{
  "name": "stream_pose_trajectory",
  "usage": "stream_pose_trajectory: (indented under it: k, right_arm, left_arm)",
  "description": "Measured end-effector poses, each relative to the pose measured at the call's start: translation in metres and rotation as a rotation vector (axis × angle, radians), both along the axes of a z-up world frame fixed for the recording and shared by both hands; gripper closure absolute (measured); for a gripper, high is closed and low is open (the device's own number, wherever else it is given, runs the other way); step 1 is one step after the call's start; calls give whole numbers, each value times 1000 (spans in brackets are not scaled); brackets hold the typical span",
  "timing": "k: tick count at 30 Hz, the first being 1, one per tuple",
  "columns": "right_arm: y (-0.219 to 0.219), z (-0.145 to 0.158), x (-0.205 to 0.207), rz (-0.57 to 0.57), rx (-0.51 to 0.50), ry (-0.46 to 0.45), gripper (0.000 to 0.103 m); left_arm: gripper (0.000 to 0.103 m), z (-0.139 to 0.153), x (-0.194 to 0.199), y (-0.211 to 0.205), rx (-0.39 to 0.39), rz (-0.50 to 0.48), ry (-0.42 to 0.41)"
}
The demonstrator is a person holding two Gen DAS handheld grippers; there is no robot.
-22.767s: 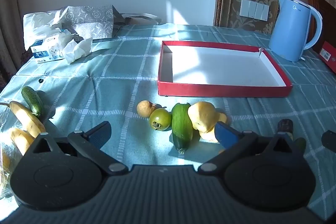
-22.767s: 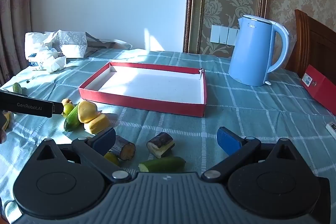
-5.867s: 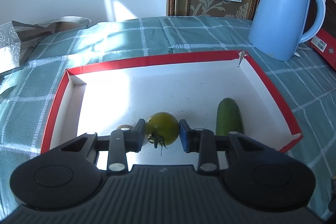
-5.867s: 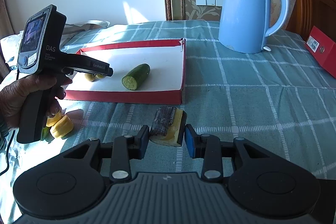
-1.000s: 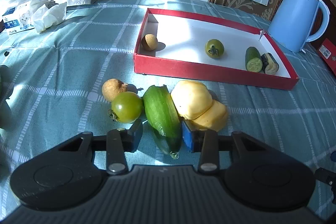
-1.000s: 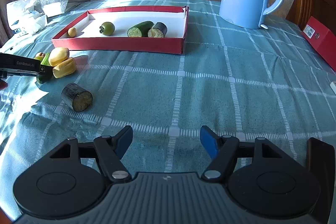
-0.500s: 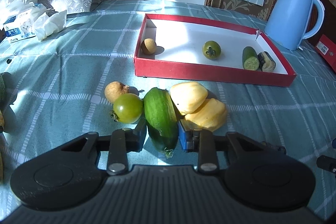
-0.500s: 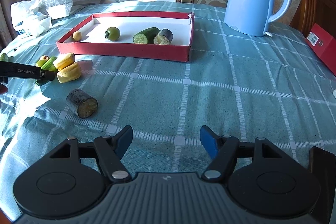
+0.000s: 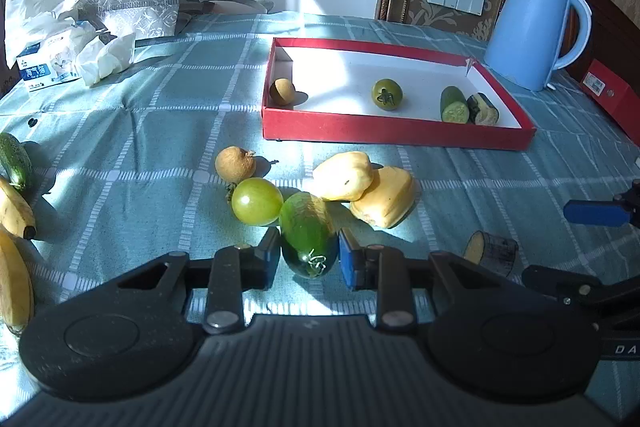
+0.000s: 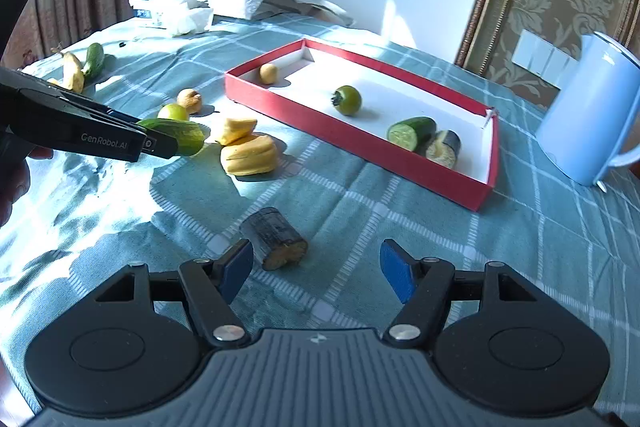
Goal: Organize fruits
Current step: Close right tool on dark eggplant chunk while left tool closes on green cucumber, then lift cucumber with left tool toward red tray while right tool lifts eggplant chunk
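Between the left gripper's (image 9: 308,259) closed-up pads sits the smooth, waxy green cucumber piece (image 9: 306,231), firm but slippery, best clamped mid-body, while the right gripper (image 10: 314,267) hangs half-open and empty by the dark-skinned yellow-fleshed chunk (image 10: 276,238).

White lettering "GenRobot.AI" runs along the side of the left gripper (image 10: 168,141) at nine o'clock in the right wrist view, the letters "DA" show on the right gripper (image 9: 592,243) at four o'clock in the left wrist view, and the tissue pack (image 9: 46,69) carries unreadable print.
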State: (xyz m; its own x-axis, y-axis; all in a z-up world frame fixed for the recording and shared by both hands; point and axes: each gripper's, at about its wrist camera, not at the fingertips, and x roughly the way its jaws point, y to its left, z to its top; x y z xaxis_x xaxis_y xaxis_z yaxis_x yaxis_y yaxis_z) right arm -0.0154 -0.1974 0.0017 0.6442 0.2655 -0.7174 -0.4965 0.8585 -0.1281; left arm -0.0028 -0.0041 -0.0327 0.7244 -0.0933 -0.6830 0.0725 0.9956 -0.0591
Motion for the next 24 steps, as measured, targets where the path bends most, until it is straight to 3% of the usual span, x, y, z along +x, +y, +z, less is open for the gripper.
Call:
stream_pose_trajectory:
  k: [5, 11, 13, 24]
  right_arm:
    - [21, -5, 8, 118, -52, -8, 46]
    - [31, -18, 20, 195, -100, 28, 53]
    - [31, -22, 23, 205, -99, 44, 61]
    - [37, -30, 20, 253, -167, 27, 61]
  left_arm:
    - [76, 5, -12, 1, -7, -13, -11]
    - [81, 12, -19, 5, -33, -22, -33]
    - [81, 13, -20, 4, -29, -26, -40]
    - [81, -2, -20, 1, -19, -4, 15]
